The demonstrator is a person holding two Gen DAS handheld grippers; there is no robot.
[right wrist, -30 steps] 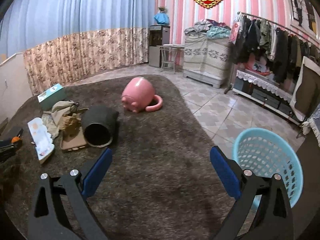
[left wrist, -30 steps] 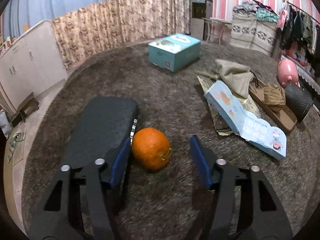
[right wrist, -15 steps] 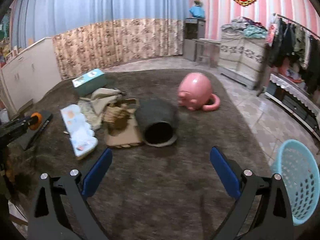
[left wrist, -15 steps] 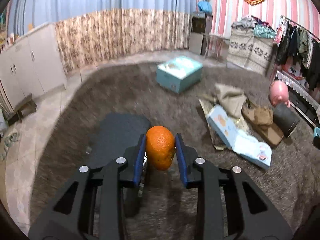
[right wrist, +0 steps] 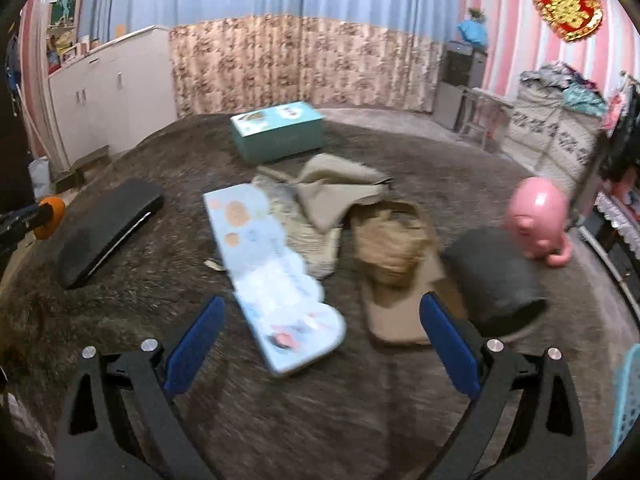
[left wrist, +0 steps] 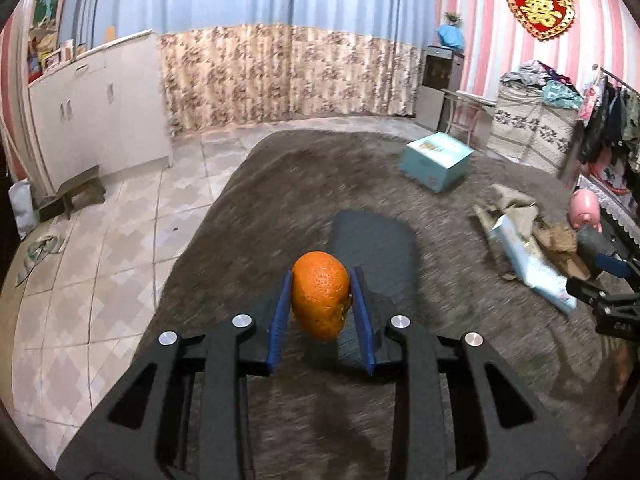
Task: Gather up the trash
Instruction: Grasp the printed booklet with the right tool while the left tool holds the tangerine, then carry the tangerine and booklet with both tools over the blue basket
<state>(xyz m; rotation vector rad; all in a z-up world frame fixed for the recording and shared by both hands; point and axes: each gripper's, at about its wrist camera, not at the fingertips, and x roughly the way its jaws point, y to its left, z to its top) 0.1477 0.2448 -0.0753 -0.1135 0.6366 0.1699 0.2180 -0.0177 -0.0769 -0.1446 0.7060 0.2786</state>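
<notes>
The round orange fruit with dimpled, slightly dented peel [left wrist: 320,295] is clenched between the 2 blue pads of the left gripper [left wrist: 321,311] and hangs clear above the dark brown shaggy carpet [left wrist: 304,168]. Its skin is bright orange and whole; 1 darker dent shows low on its right side. The fruit sits just in front of the flat black rectangular case [left wrist: 374,240], which lies on the carpet.

The right gripper [right wrist: 320,338] is spread wide with nothing between its blue pads [right wrist: 448,346]. It hovers over the carpet, near the end of the long pale-blue printed cardboard package [right wrist: 272,276].

Beyond the black case stands the teal cardboard box [left wrist: 437,157]. Right of the case lie the pale-blue package, crumpled beige cloth [right wrist: 340,190], a brown paper wad [right wrist: 390,240], a dark grey cylindrical bin on its side [right wrist: 492,272] and a pink pig-shaped container [right wrist: 536,216]. Left of the case, the carpet ends at beige tiled floor [left wrist: 112,248] and white cabinets [left wrist: 100,108]. Floral and blue curtains [left wrist: 280,72] cover the far wall.
</notes>
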